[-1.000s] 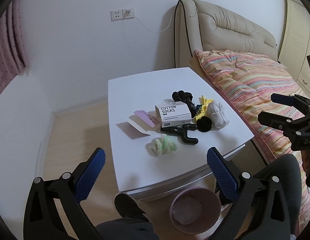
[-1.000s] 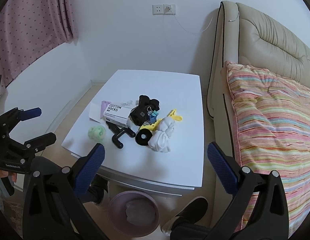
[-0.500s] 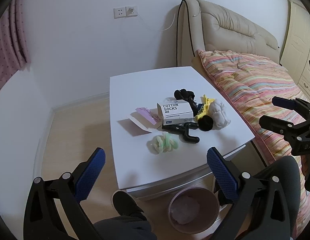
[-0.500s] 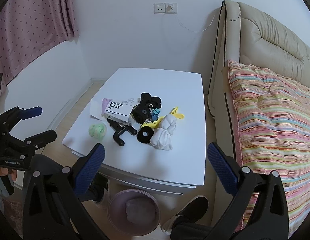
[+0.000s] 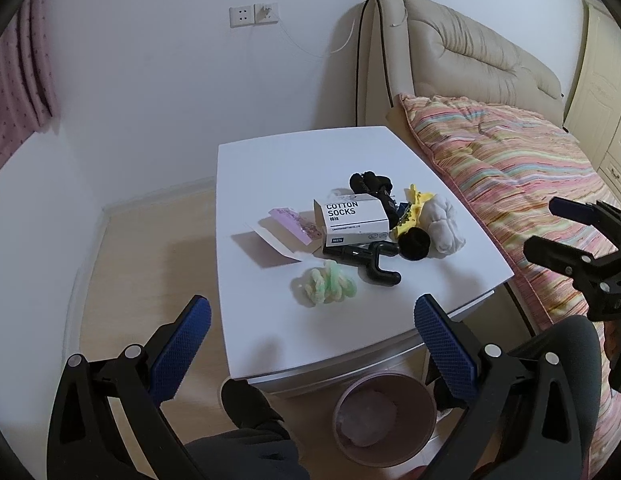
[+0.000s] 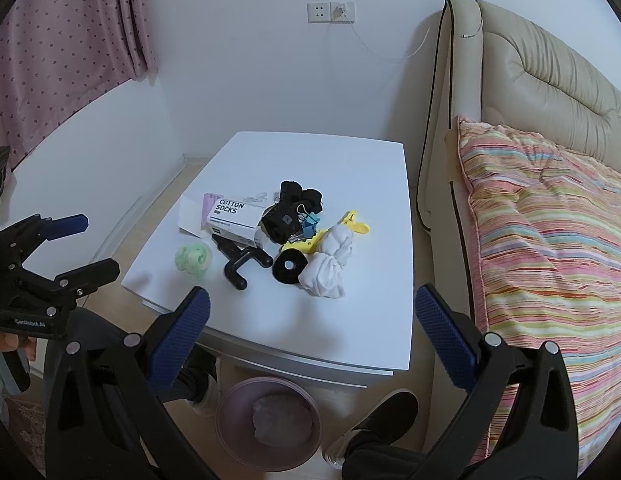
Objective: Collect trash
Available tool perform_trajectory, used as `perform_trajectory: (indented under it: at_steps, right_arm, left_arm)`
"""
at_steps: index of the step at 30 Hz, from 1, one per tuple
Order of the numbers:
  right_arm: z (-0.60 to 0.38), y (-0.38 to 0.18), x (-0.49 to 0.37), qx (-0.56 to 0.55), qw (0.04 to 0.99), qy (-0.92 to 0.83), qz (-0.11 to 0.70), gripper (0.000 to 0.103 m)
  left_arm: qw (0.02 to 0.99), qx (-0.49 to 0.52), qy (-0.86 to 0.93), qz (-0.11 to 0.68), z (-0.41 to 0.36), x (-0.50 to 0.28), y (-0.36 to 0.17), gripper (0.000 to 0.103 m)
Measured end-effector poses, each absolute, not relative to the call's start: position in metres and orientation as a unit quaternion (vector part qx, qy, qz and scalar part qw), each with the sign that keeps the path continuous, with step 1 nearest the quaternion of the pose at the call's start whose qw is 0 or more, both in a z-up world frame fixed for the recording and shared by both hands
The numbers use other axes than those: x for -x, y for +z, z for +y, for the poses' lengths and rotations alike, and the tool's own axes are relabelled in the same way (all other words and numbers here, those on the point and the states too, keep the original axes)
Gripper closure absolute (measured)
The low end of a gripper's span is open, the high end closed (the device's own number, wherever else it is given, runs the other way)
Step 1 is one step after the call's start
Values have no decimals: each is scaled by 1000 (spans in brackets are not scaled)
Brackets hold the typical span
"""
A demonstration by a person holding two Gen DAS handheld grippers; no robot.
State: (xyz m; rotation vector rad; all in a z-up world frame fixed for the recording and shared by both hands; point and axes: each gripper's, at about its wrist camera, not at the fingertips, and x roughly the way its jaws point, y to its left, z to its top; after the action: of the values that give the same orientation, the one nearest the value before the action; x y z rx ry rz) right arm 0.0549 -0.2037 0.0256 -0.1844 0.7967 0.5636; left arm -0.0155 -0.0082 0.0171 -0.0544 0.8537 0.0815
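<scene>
Overhead, both the left gripper [image 5: 312, 334] and right gripper [image 6: 312, 326] hang with fingers apart, empty, above one white desk [image 5: 270, 168] bearing one white sock box [image 5: 352, 220], one green fluffy scrunchie [image 5: 324, 290] and two black rings; one pink waste bin [image 6: 230, 408] sits below.

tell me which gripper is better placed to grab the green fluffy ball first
Left, probably. The green fluffy ball lies near the table edge on the left gripper side, nothing in between. The right gripper faces the white cloth bundle. Both jaws are open.
</scene>
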Motion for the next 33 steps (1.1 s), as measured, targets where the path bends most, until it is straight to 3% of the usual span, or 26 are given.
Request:
perform_trajectory:
  at_steps: [26, 33]
  right_arm:
    - [-213, 13, -63, 84, 874, 265, 398, 3]
    - [-216, 11, -65, 80, 873, 266, 400, 3]
  left_arm:
    - [861, 77, 50, 501, 4, -52, -40, 6]
    - [856, 78, 45, 510, 0, -57, -50, 25]
